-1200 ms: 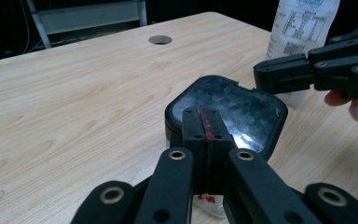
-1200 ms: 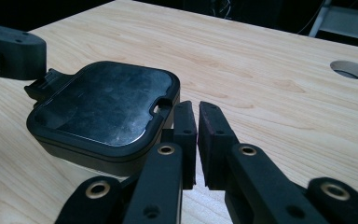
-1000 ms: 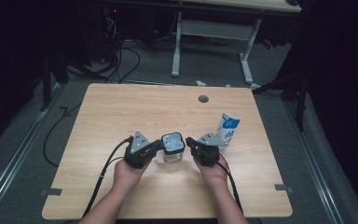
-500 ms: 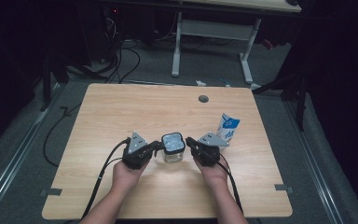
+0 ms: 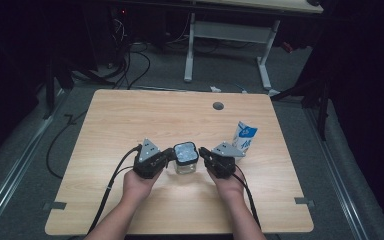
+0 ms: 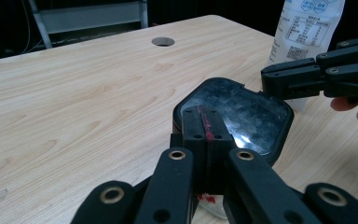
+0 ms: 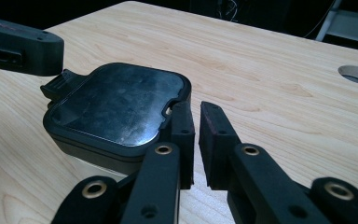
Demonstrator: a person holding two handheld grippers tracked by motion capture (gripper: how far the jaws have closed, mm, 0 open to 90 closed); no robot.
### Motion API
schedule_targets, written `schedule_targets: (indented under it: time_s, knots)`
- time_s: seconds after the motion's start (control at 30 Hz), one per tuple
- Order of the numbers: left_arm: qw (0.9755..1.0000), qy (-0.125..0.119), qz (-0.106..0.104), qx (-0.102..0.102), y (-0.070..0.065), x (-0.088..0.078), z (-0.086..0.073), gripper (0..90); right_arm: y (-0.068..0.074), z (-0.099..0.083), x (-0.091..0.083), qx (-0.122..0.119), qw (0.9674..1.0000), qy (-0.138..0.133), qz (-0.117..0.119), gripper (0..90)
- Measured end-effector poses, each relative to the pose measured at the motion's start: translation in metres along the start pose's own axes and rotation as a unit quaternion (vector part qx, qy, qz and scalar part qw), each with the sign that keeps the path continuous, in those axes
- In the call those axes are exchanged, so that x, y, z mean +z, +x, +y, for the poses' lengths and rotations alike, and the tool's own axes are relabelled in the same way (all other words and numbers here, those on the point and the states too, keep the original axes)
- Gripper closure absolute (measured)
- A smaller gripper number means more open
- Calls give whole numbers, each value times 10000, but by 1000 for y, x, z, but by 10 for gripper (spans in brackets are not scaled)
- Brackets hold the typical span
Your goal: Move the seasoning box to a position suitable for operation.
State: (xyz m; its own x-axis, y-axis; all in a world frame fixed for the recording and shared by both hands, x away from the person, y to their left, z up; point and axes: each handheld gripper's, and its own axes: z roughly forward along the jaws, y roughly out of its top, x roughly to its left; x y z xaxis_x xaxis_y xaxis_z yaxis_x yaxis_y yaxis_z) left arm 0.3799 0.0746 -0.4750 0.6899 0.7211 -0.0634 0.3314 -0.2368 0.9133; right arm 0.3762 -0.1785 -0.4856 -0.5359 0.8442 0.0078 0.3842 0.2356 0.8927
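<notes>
A small clear container with a black lid (image 5: pixel 185 152) stands near the table's front middle, between my two grippers. In the left gripper view the left gripper (image 6: pixel 205 122) has its jaws pressed together, tips lying on the lid (image 6: pixel 247 112) at its near edge. From the opposite side the right gripper (image 7: pixel 196 114) comes in with only a thin slit between its jaws and nothing in it; one fingertip (image 7: pixel 182 116) touches the lid (image 7: pixel 116 102) at a corner notch. A small tab (image 7: pixel 58 84) juts from the lid's far side, under the left gripper (image 7: pixel 51 49).
A white and blue carton (image 5: pixel 245 137) stands upright just behind the right gripper (image 5: pixel 203 151). A round cable hole (image 5: pixel 218 106) sits near the back edge of the wooden table (image 5: pixel 130 120). Cables trail from both grippers toward the front edge.
</notes>
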Motion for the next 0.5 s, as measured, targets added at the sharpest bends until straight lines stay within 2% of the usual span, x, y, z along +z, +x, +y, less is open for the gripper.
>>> schedule_targets:
  time_s: [0.5]
  knots:
    - [10000,-63,-31,-18,-4,3,-2,899,1,0,0,8,10000,3,-6,867]
